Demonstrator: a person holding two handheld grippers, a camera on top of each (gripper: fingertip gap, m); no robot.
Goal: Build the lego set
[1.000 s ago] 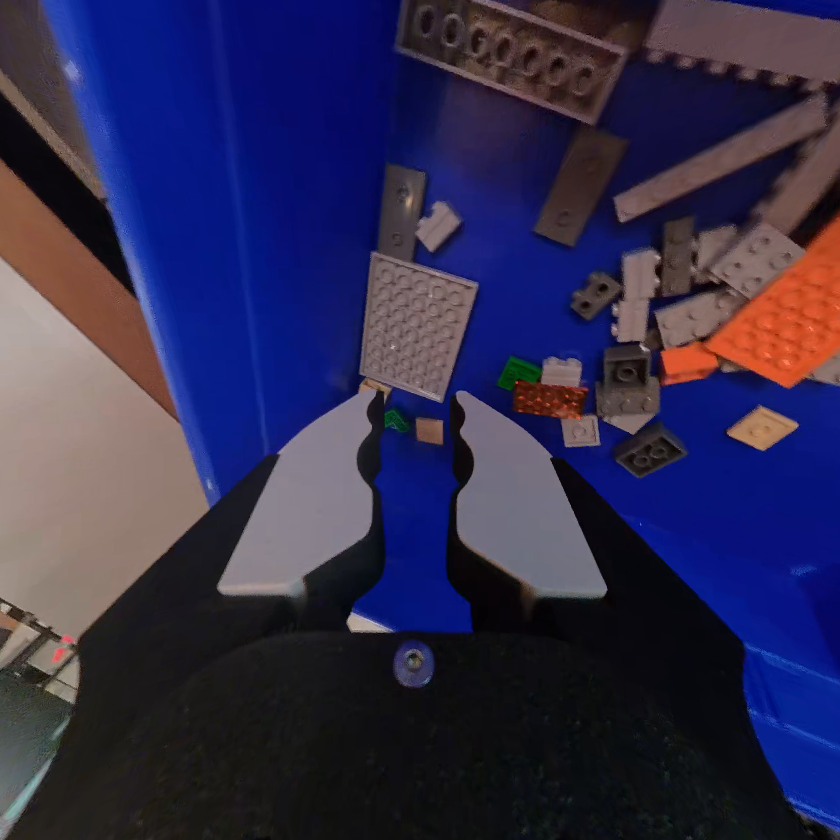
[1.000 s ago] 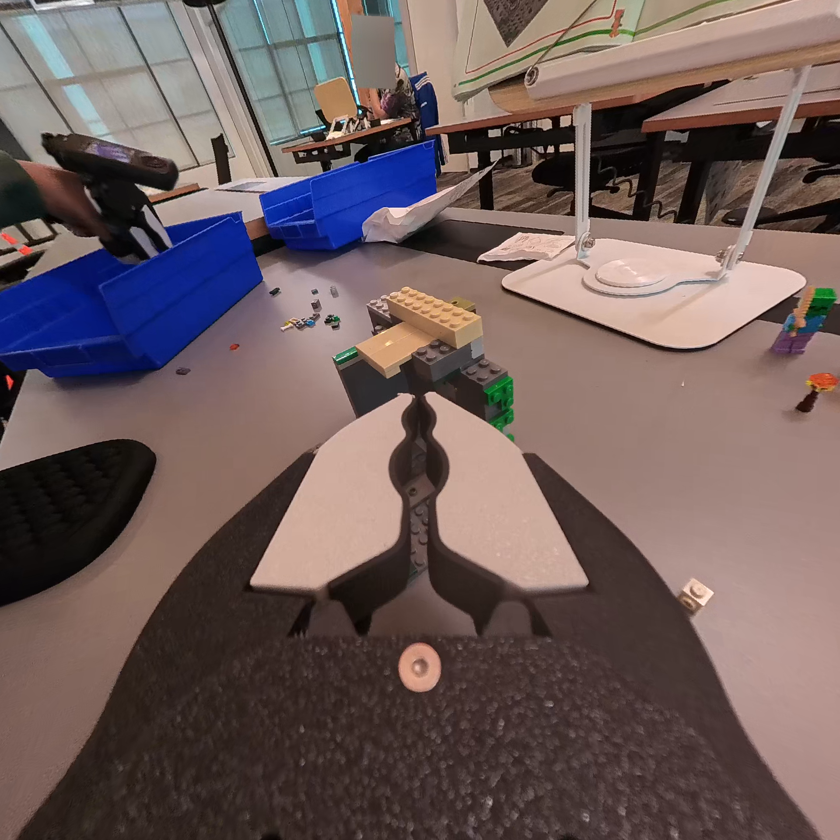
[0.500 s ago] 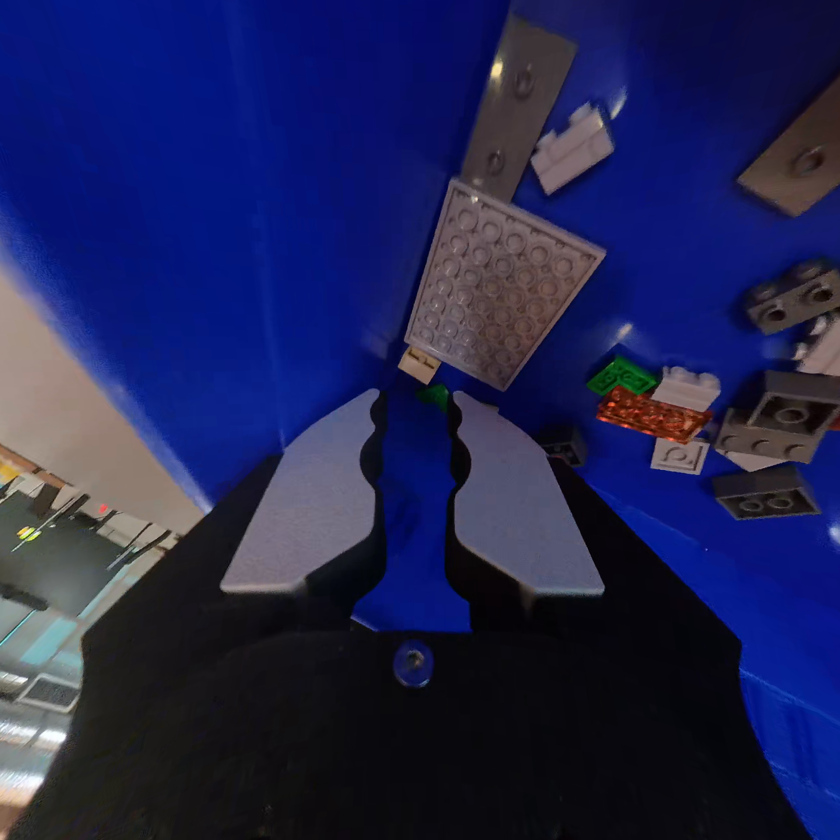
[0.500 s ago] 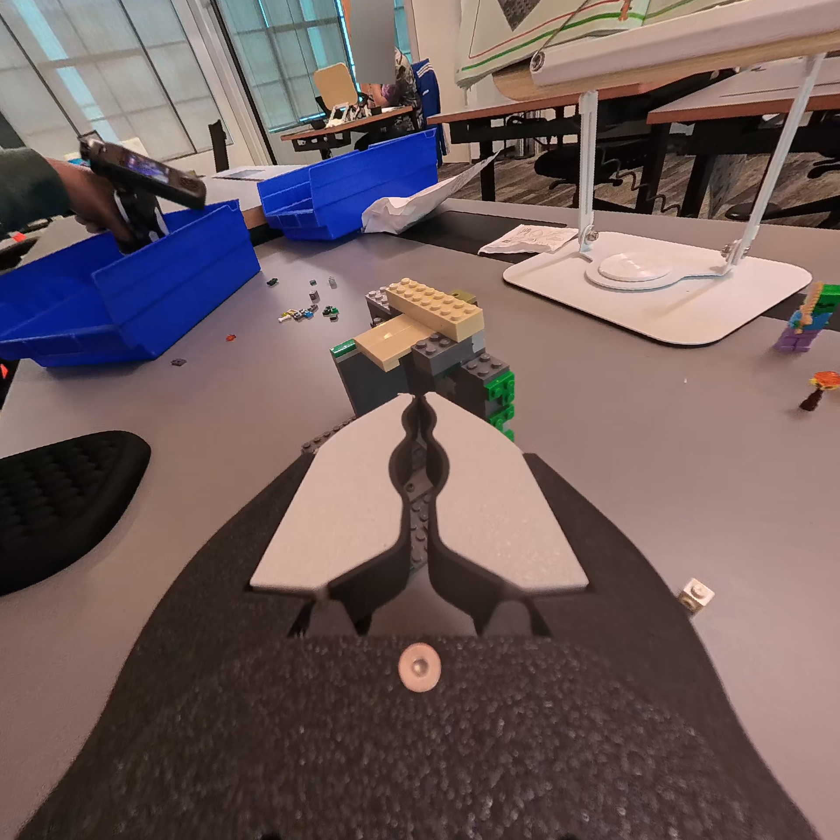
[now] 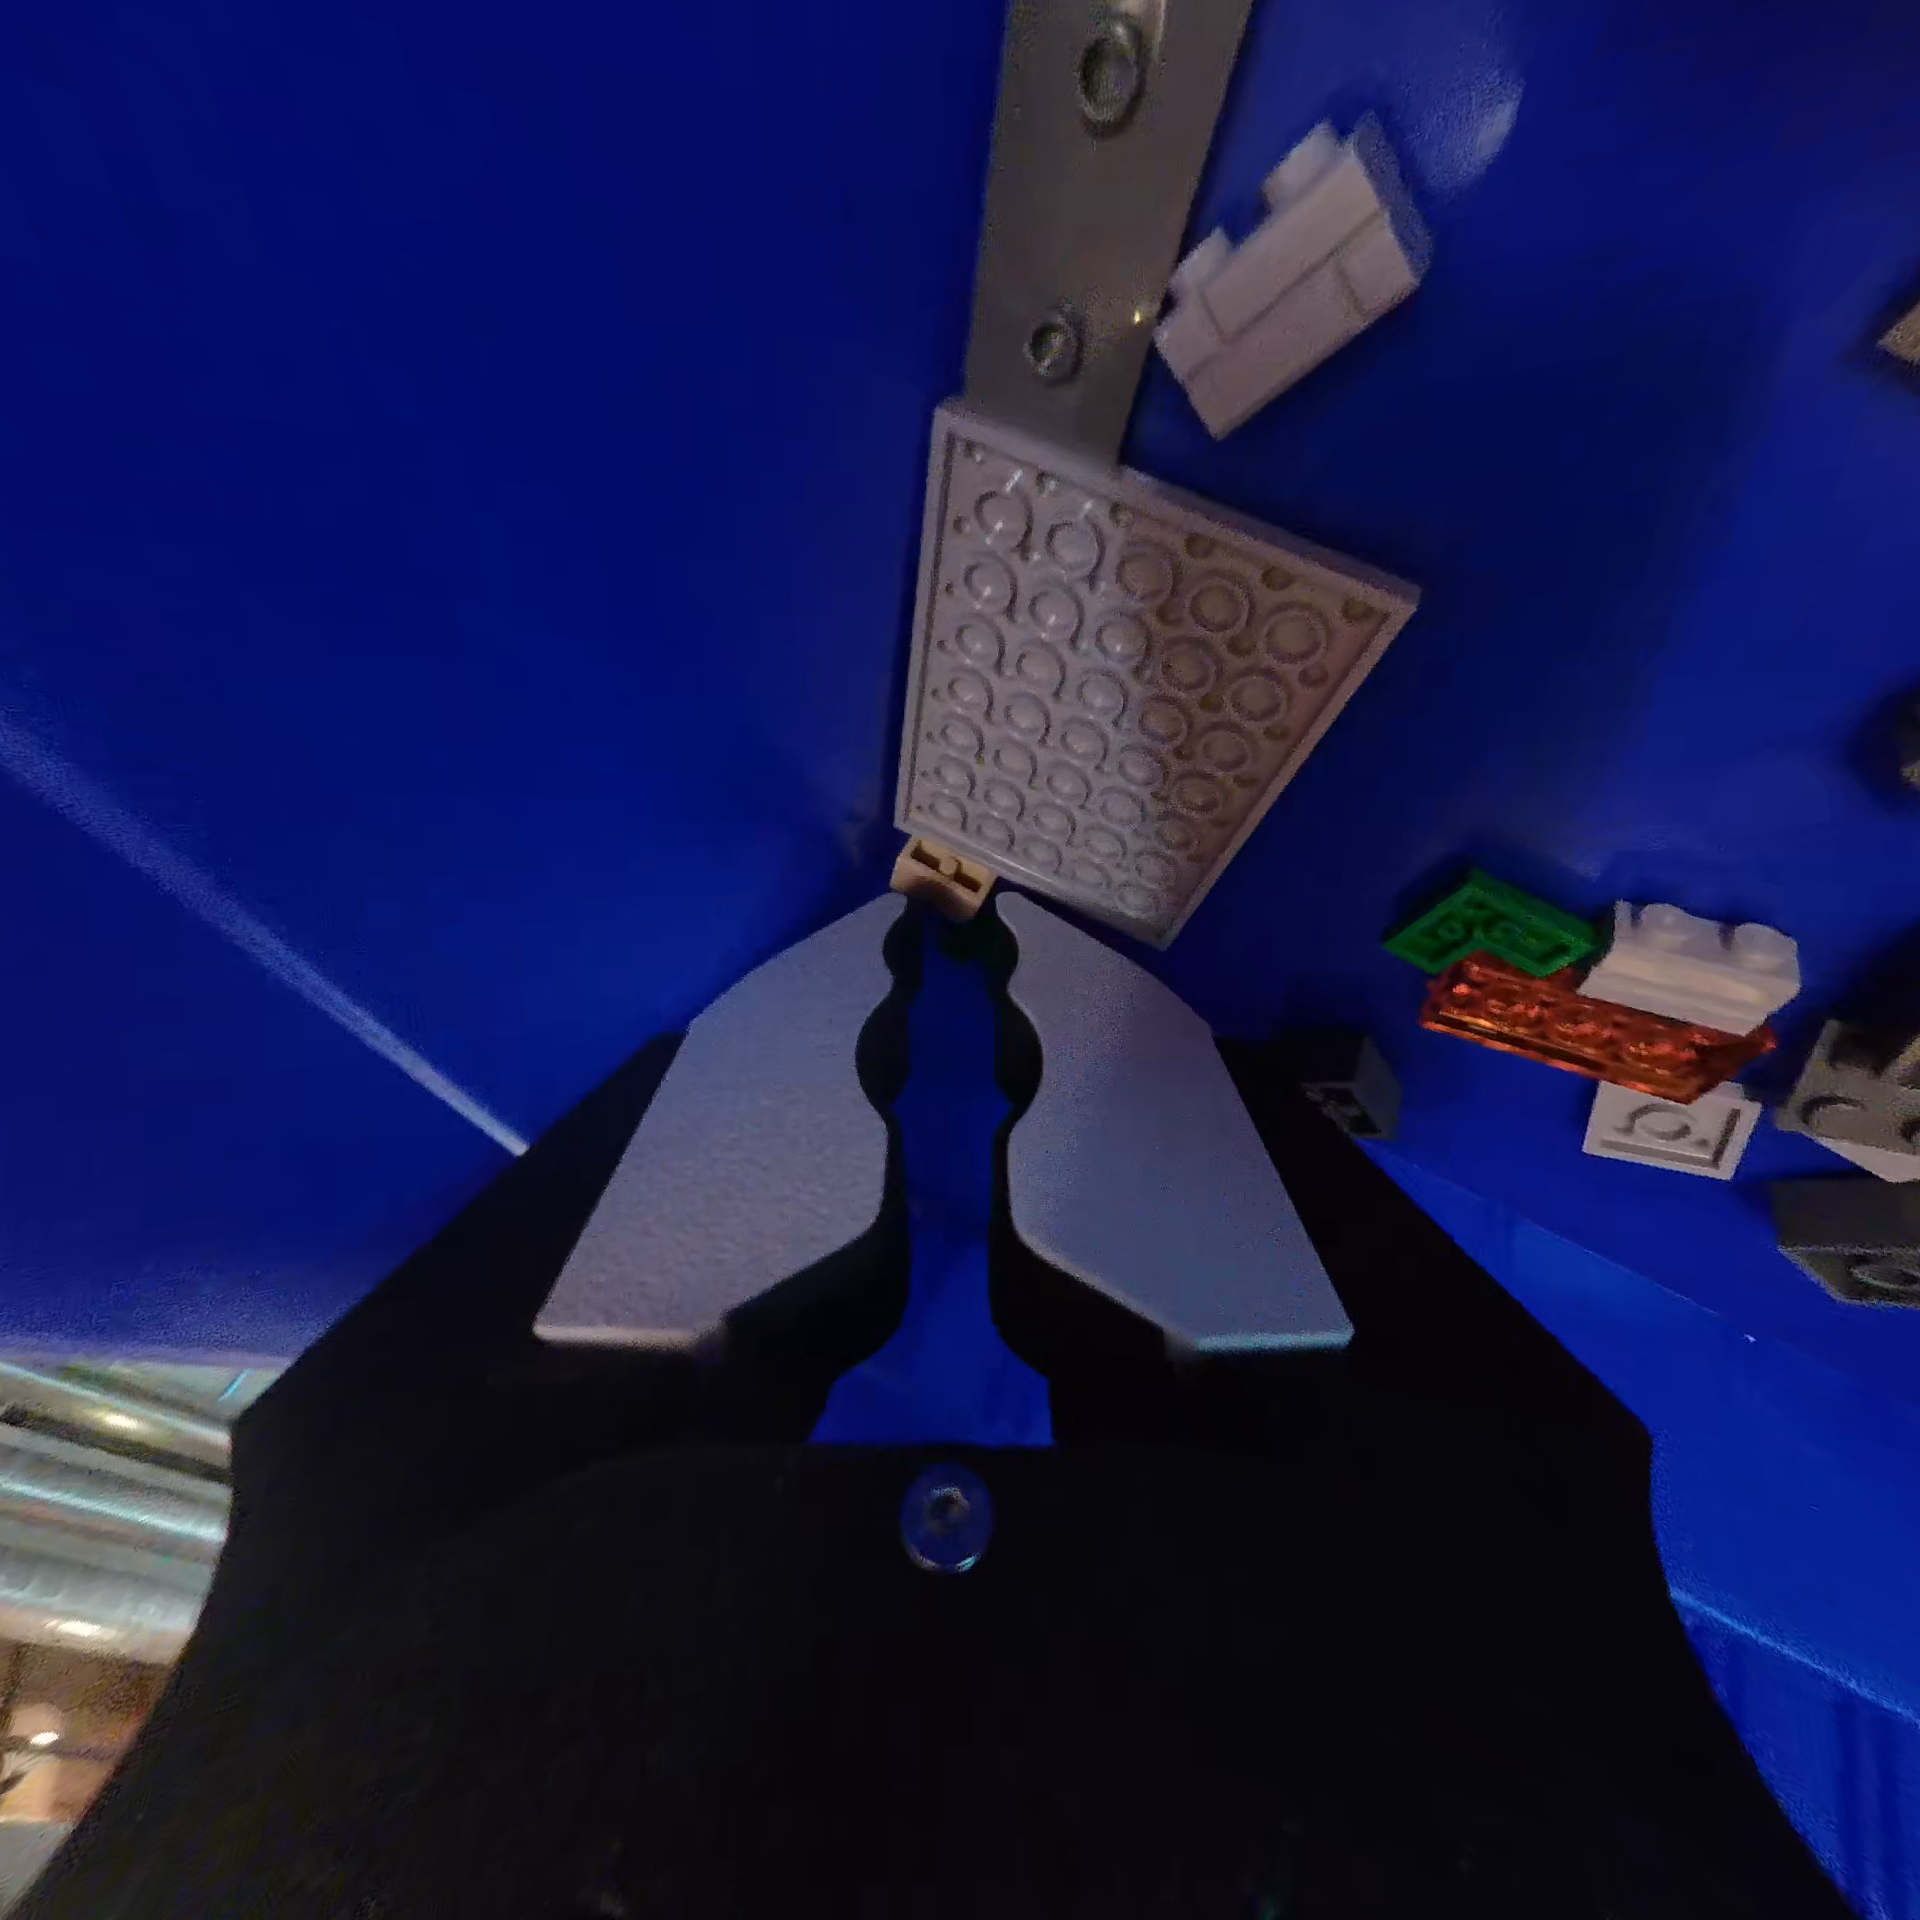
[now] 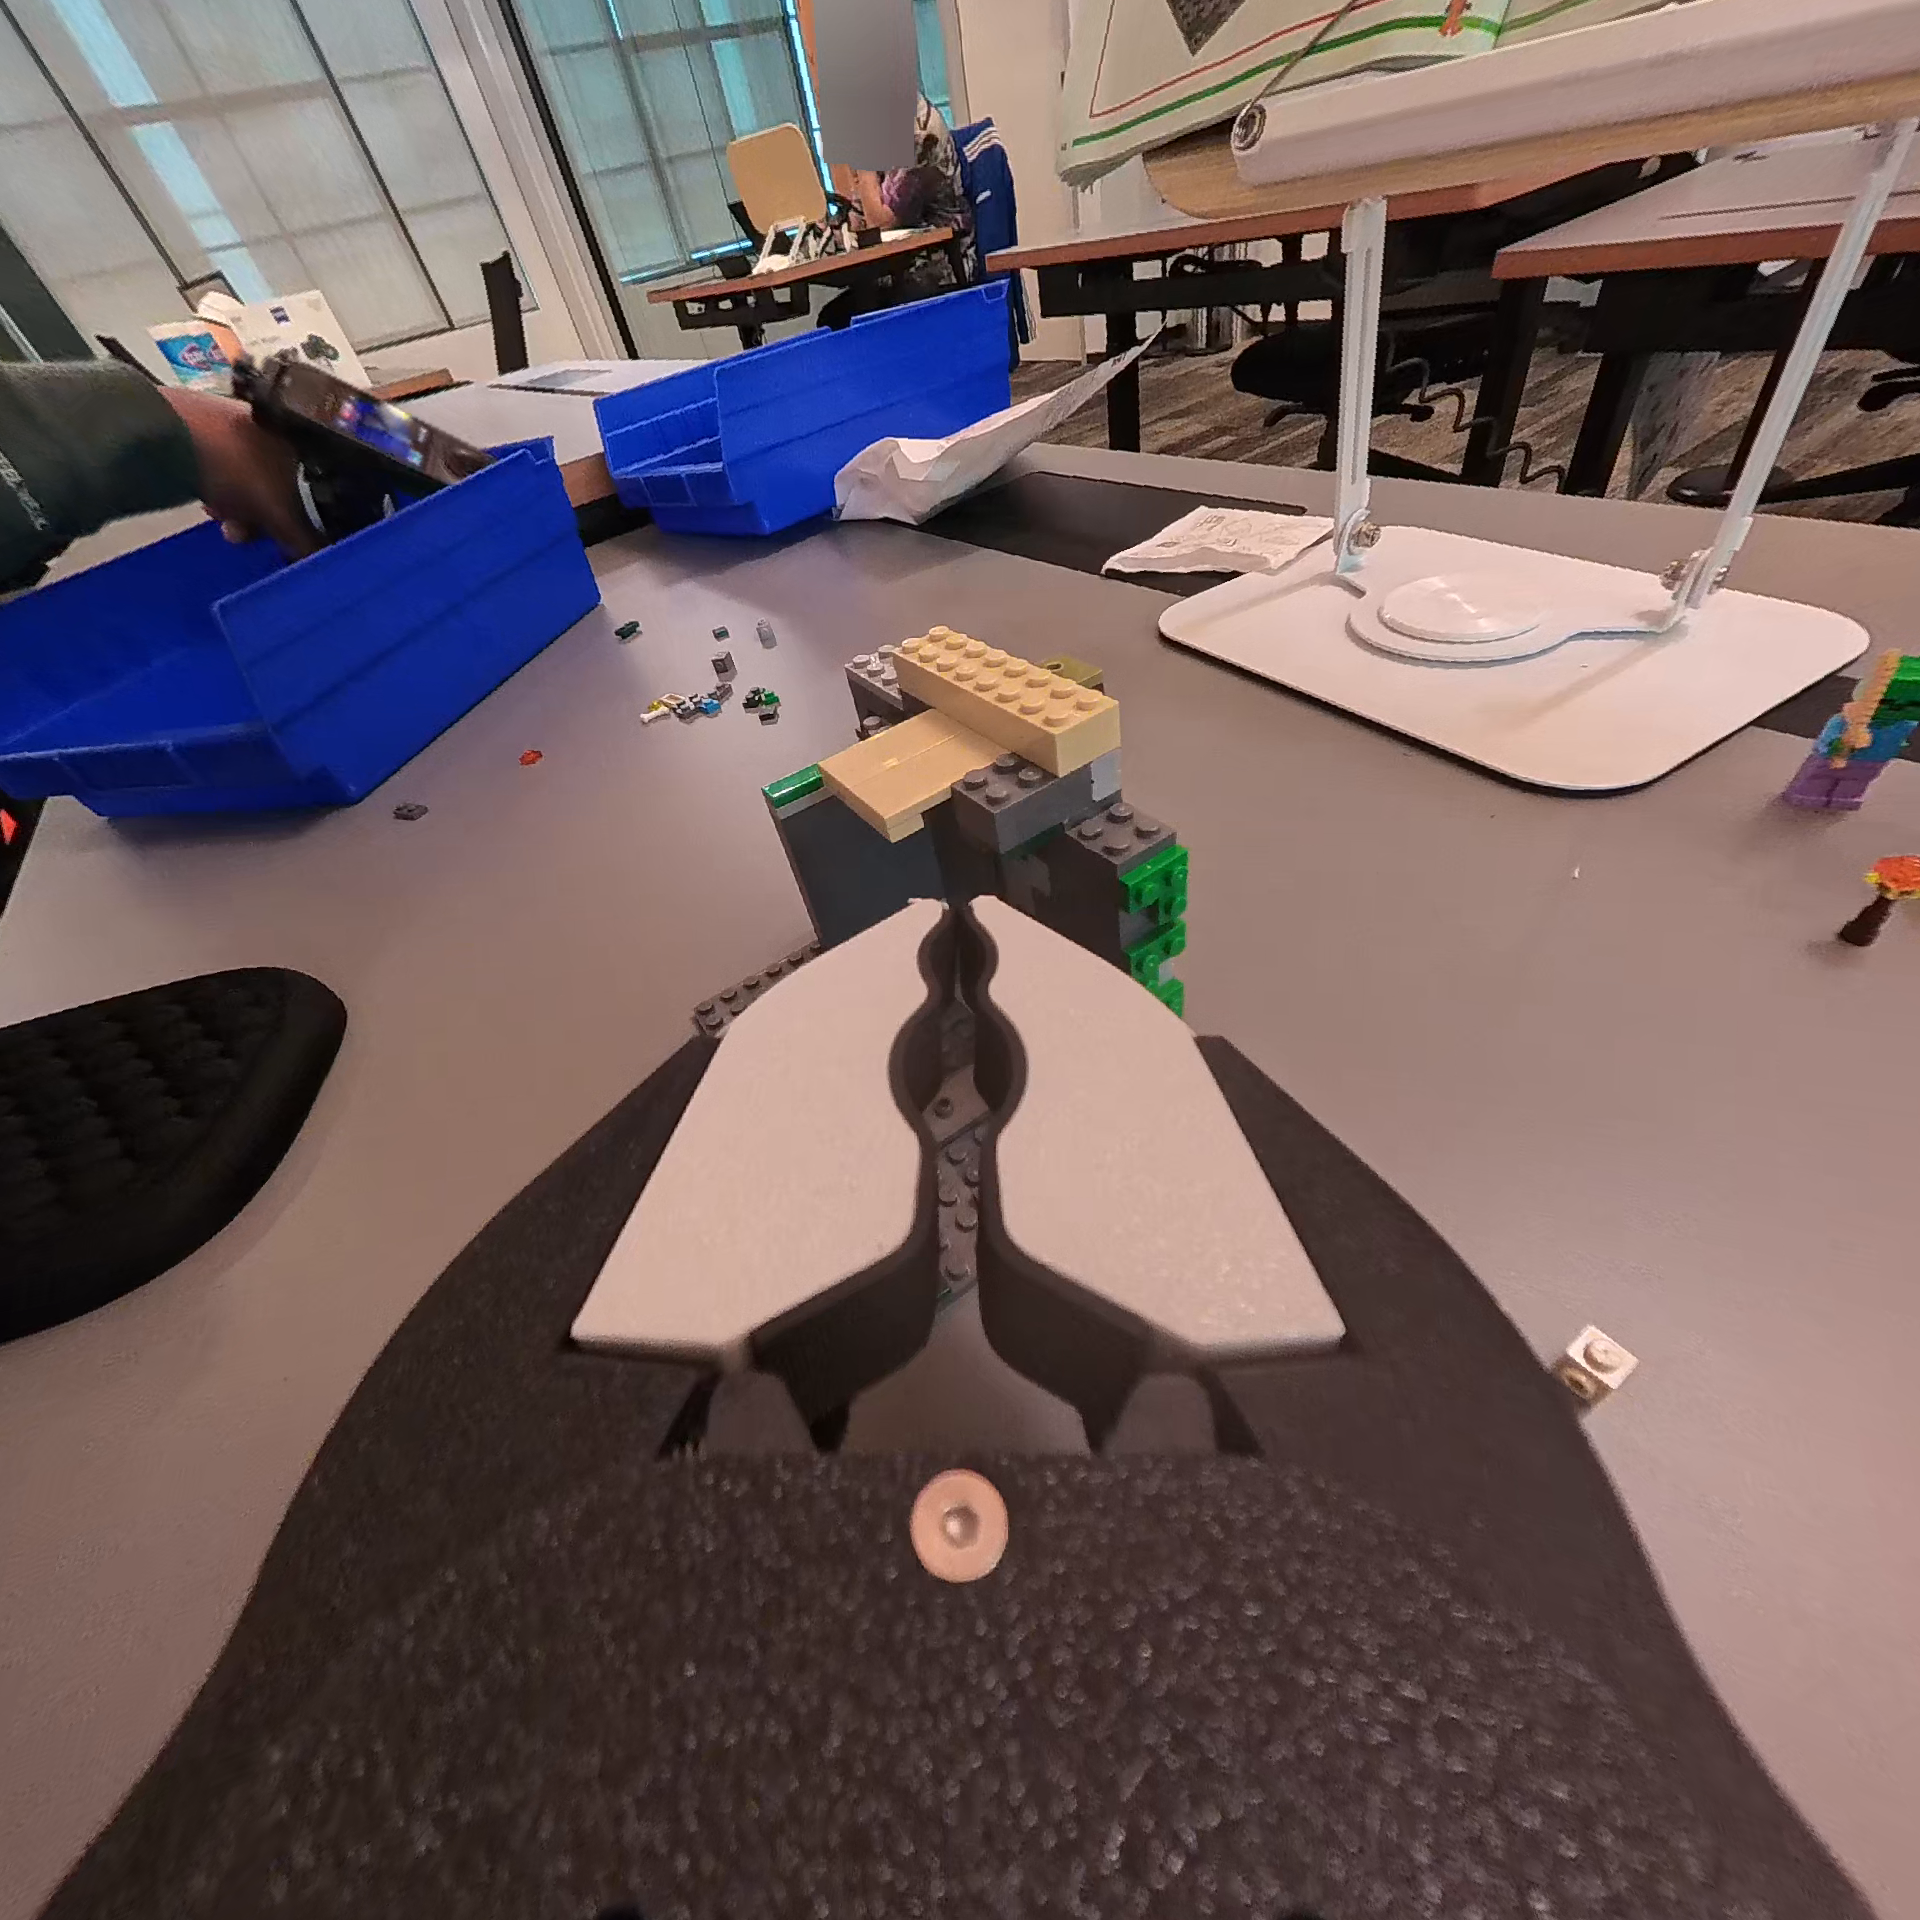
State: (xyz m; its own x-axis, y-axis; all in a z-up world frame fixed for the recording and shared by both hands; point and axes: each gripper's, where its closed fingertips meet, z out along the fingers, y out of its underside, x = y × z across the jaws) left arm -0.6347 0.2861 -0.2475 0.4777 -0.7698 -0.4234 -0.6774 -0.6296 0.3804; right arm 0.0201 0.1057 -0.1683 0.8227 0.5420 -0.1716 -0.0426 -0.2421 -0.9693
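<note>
Left wrist view: inside the blue bin (image 5: 416, 520), the left gripper (image 5: 951, 914) has its jaws slightly apart, tips at a small tan piece (image 5: 940, 876) beside a grey studded plate (image 5: 1122, 707). Whether they touch it is unclear. To the right lie green (image 5: 1486, 925), orange (image 5: 1590, 1029) and grey bricks, some cut off at the edge. In the right wrist view, the right gripper (image 6: 961, 914) has jaws nearly together, just before the lego build (image 6: 987, 790) on the tabletop (image 6: 1455, 987), hiding its base.
</note>
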